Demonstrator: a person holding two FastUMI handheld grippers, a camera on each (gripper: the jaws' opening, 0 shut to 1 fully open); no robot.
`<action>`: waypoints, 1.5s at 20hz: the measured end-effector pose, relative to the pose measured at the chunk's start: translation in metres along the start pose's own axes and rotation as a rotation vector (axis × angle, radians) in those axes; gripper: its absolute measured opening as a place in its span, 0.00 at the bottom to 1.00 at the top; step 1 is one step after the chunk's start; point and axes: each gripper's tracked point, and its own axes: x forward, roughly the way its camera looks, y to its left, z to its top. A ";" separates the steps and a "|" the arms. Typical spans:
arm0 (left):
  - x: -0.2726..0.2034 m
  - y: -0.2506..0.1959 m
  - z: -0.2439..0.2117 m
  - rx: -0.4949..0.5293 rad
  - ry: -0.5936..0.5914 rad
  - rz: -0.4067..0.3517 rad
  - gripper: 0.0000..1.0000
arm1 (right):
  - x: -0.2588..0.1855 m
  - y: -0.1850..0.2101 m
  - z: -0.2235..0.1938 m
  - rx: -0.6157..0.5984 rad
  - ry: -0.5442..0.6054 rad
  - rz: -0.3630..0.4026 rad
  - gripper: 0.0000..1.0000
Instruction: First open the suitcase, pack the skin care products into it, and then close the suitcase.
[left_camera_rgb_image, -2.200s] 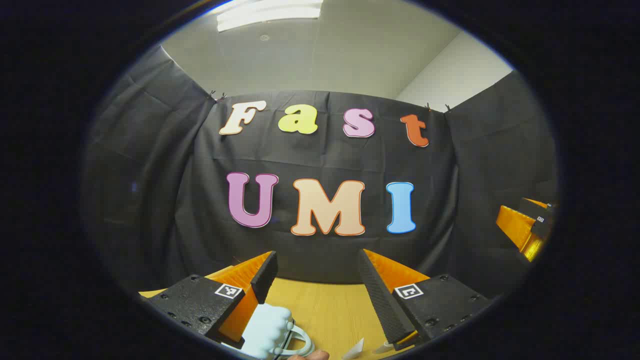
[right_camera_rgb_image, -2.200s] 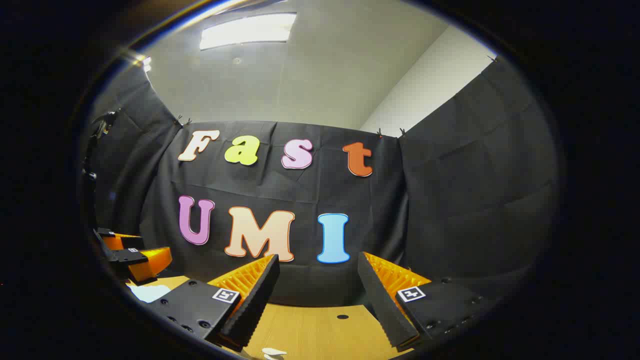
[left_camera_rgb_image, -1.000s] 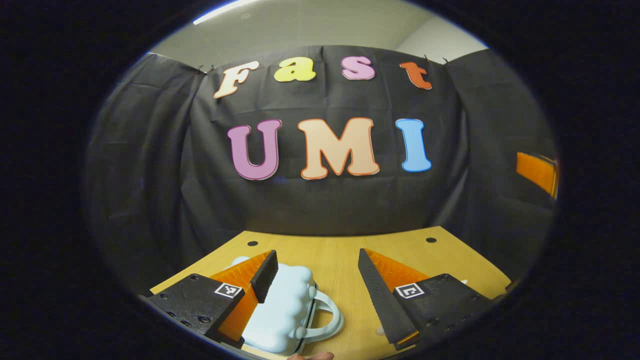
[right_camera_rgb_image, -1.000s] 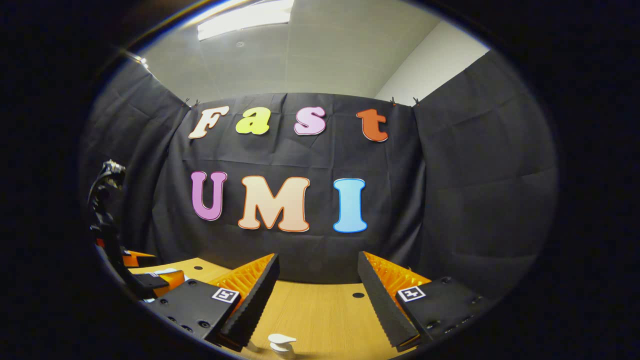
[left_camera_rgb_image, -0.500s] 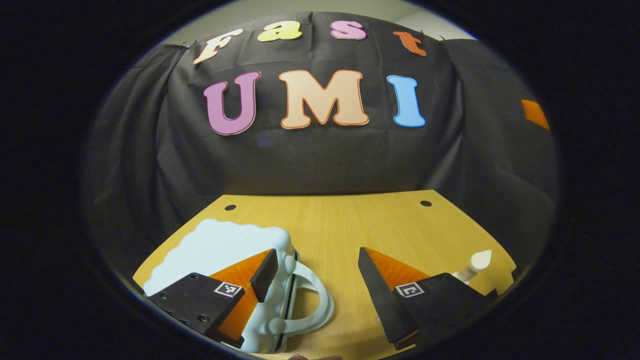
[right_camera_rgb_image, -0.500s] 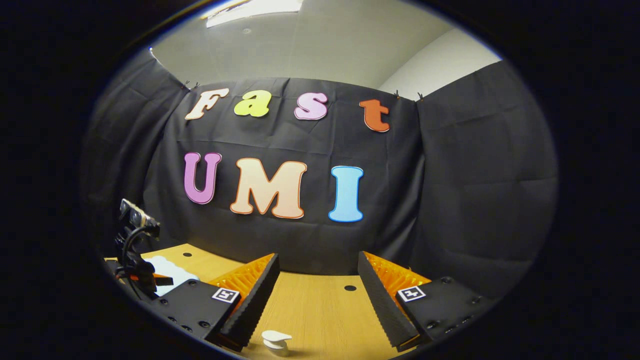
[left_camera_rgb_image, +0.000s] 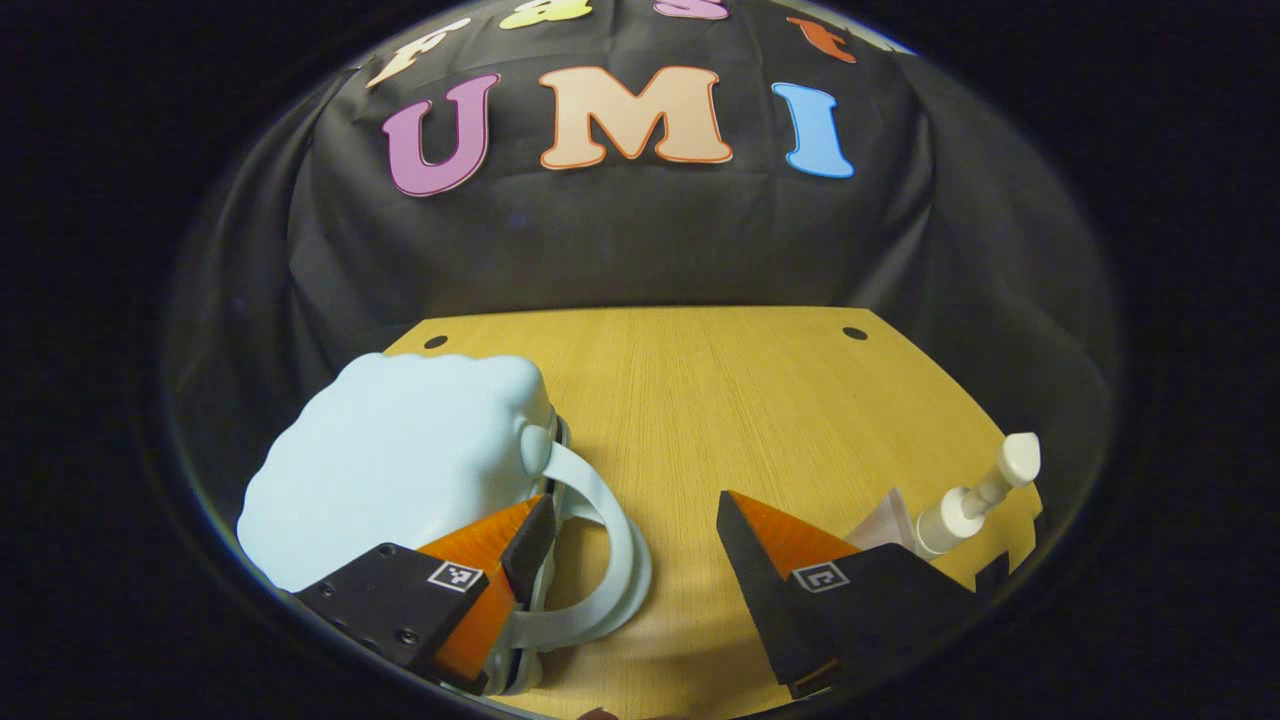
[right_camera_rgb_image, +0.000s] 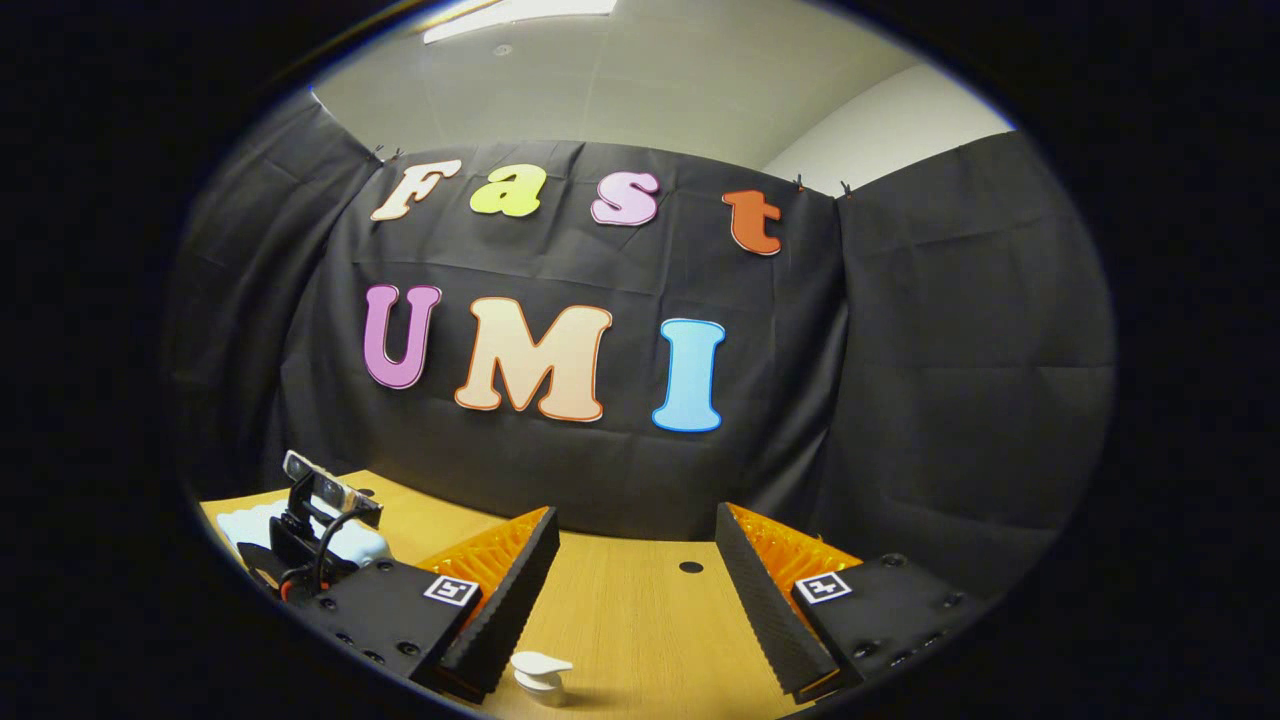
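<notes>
Left gripper: jaws wide apart, nothing held. Lower centre of left gripper view, tilted down at the table.
Left finger position: one finger low left, over the near edge of the suitcase; contact cannot be confirmed. Other finger over bare wood, lower right of centre.
Right gripper: jaws wide apart, nothing held. Bottom centre of right gripper view, aimed level at the booth wall.
Suitcase: pale blue, bumpy shell, lower left of left gripper view. Lid shut, lying flat. Handle loops out toward frame centre, between the left fingers. Also seen far lower left in right gripper view, partly behind the other gripper.
Skin care product: pump bottle at right edge of left gripper view, well apart from the suitcase, partly hidden by the gripper body; whether standing or lying cannot be told. Pump head also seen bottom centre of right gripper view, near the left finger.
Step judged: opening the suitcase, approach phase. Nothing packed yet.
How to do it well: lid seam beside the handle should be targeted, not the handle. Lower shell should be pinned by the right gripper if the case slides. Lid should be lifted slowly until it stays open.
Risk: light case may lift whole or skid. Latch type is not visible.
</notes>
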 end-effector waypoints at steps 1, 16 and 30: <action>0.004 0.000 -0.004 -0.007 0.017 0.003 0.96 | 0.000 -0.001 -0.001 -0.002 0.004 -0.002 0.99; 0.023 0.010 -0.025 -0.143 0.199 -0.058 0.09 | 0.001 0.003 -0.002 -0.031 -0.001 -0.025 0.99; -0.018 0.022 0.037 -0.119 0.096 -0.090 0.00 | -0.011 0.017 0.016 0.028 -0.059 0.007 0.99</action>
